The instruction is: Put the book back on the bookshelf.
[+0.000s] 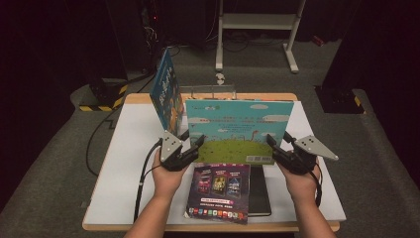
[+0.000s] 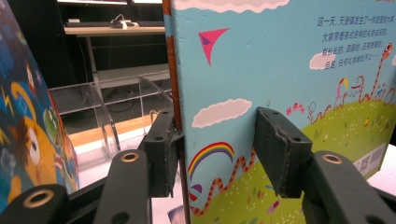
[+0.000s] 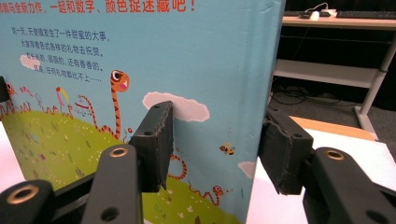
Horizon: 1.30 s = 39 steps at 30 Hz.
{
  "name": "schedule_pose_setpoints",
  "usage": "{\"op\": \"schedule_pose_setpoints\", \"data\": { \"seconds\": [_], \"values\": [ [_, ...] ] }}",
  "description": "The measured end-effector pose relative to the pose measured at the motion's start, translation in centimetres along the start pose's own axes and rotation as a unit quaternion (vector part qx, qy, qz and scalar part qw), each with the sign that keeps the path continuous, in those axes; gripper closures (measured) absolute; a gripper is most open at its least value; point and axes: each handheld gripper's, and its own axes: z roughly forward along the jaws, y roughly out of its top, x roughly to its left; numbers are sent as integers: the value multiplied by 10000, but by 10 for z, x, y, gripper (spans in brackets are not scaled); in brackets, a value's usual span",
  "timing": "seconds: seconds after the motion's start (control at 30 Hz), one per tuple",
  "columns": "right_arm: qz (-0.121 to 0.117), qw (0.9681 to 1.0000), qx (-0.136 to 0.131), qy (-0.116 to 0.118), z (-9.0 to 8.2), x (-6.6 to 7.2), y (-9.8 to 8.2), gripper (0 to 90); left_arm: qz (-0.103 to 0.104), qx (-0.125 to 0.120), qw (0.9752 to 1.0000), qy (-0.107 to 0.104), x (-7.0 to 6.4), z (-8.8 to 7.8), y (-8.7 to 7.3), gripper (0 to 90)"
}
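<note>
Around: dark book [image 1: 220,191] lies flat at 6 o'clock of the picture book [image 1: 237,130]; a blue book [image 1: 166,89] stands tilted at its 10 o'clock.
Picture book: upright mid-table, held by both side edges.
Left gripper [image 1: 190,148]: half-closed, clamping the spine edge.
Right gripper [image 1: 277,148]: half-closed, pinching the opposite edge.

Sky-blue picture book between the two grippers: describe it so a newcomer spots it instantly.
Start at the white table; at its middle the sky-blue picture book stands upright, facing the person, its two side edges between the jaws of the left gripper and right gripper. Unlike the dark book lying flat before it, its cover shows clouds, green hill and barcode.
</note>
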Motion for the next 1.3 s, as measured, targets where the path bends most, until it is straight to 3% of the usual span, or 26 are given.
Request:
{"op": "schedule_pose_setpoints", "data": {
  "seconds": [0.1, 0.33, 0.47, 0.67, 0.87, 1.0, 1.17, 1.3],
  "values": [
    [10, 10000, -37, -27, 3, -3, 1, 476, 62, 2, 10000, -21, 2, 6, 0, 511],
    [-71, 10000, 37, -47, 11, -6, -8, 470, -55, 29, 10000, 30, 7, 7, -12, 509],
    [-128, 9999, -86, -45, 7, -3, -12, 466, 70, -2, 10000, -16, 5, 1, -15, 504],
    [-158, 9996, -215, -10, -4, 2, -17, 464, 100, -42, 9999, -82, 3, -5, -17, 484],
    [-205, 9991, -238, 269, -16, 1, -23, 423, 47, -142, 9998, -134, 1, -17, -20, 478],
    [-99, 9989, -225, 388, -18, -3, -24, 360, 37, -169, 9998, -129, 1, -22, -21, 452],
    [-83, 9975, -264, 652, -18, -6, -18, 310, 14, -239, 9997, -100, 0, -22, -19, 448],
    [-205, 9965, -269, 765, -14, -5, -11, 295, -38, -286, 9996, -49, 0, -20, -17, 445]
  ]
}}
